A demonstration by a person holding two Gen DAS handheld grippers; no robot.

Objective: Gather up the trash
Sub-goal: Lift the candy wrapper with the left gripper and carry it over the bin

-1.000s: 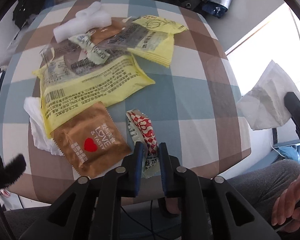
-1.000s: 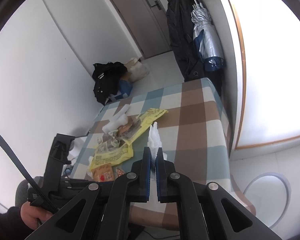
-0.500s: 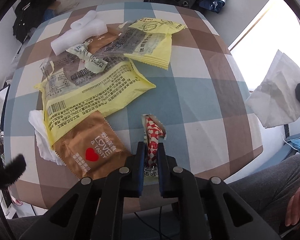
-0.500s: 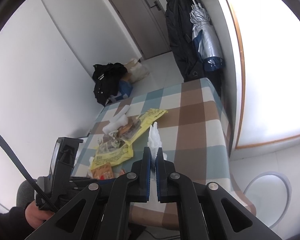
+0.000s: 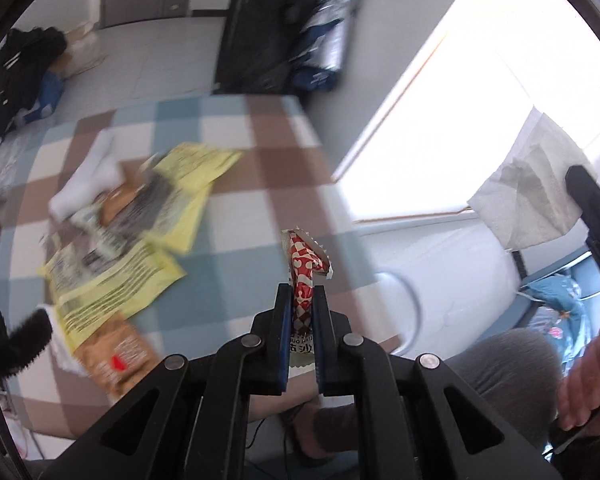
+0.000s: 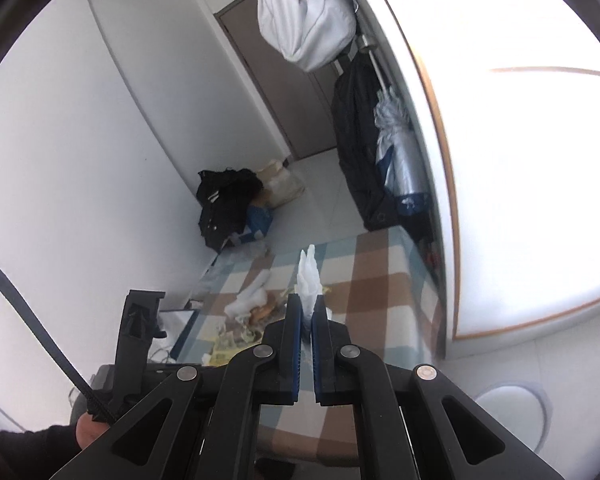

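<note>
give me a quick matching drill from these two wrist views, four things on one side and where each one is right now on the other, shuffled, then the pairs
Things
1. red and white wrapper
2. white tissue
3. brown packet with a red heart
4. white bag

Places
A. hanging high up by the door
B. clamped in the left tool
C. lying on the checked table, at its near edge
D. clamped in the right tool

Pairs: 1-B, 2-D, 3-C, 4-A
</note>
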